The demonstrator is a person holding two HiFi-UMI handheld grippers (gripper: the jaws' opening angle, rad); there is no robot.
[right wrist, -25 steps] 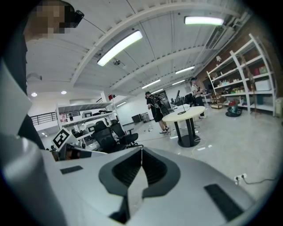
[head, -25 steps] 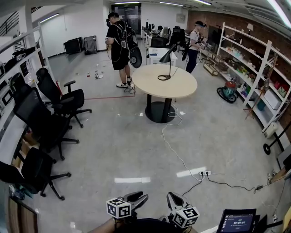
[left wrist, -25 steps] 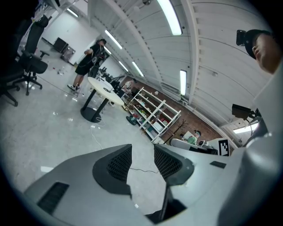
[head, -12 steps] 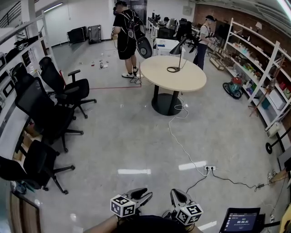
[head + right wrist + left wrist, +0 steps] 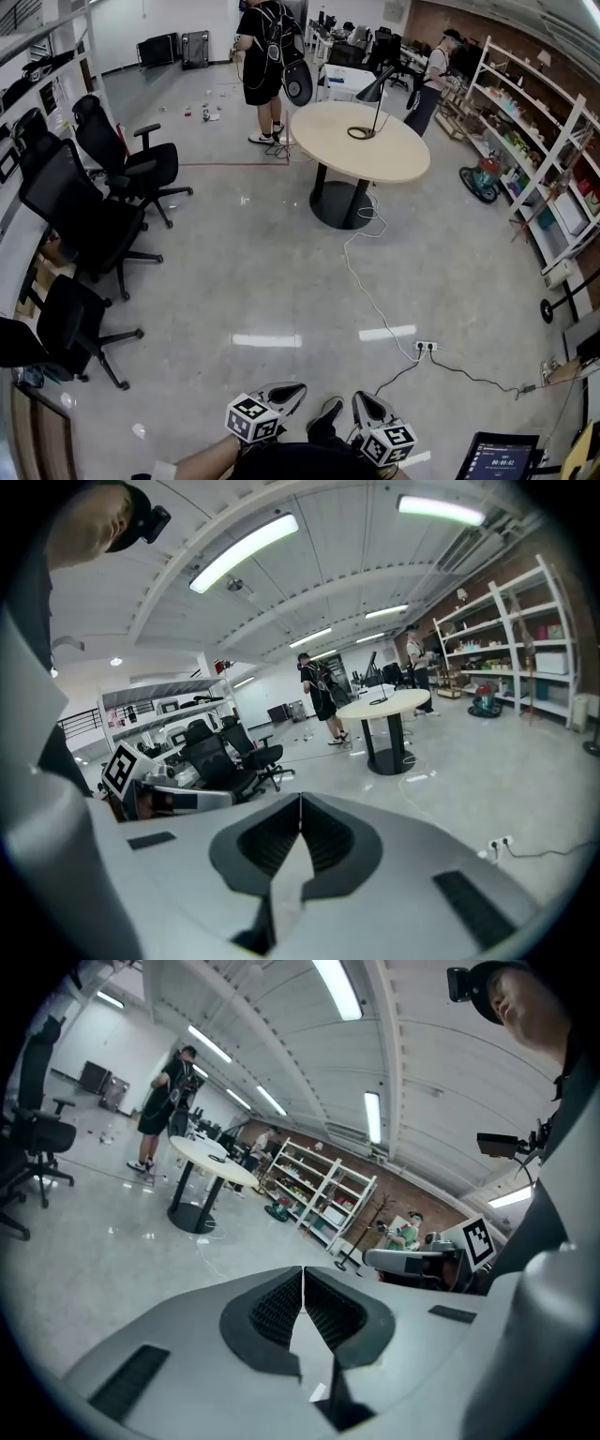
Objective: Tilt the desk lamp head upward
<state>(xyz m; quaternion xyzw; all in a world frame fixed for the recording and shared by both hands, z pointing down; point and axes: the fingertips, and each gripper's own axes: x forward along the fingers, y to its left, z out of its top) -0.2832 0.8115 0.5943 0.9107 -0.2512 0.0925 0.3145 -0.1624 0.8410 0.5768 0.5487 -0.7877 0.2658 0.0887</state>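
The black desk lamp (image 5: 367, 112) stands on a round beige table (image 5: 375, 159) far across the room, its head (image 5: 376, 91) angled downward. Both grippers are held low at the bottom edge of the head view, far from the lamp. My left gripper (image 5: 289, 390) is shut with nothing between its ribbed pads (image 5: 281, 1302). My right gripper (image 5: 362, 403) is also shut and empty, its pads (image 5: 319, 841) pressed together. The table (image 5: 211, 1159) shows small in the left gripper view and the table (image 5: 386, 705) again in the right gripper view.
Black office chairs (image 5: 89, 220) line the left side. Two people (image 5: 265, 42) stand beyond the table. A white cable (image 5: 361, 281) runs over the floor to a power strip (image 5: 427, 346). Shelving (image 5: 539, 141) fills the right wall. A tablet (image 5: 502, 457) sits at the bottom right.
The head view has shifted forward, so table and lamp appear a little nearer and further right. A shoe now shows between the grippers. Both grippers stay at the bottom edge.
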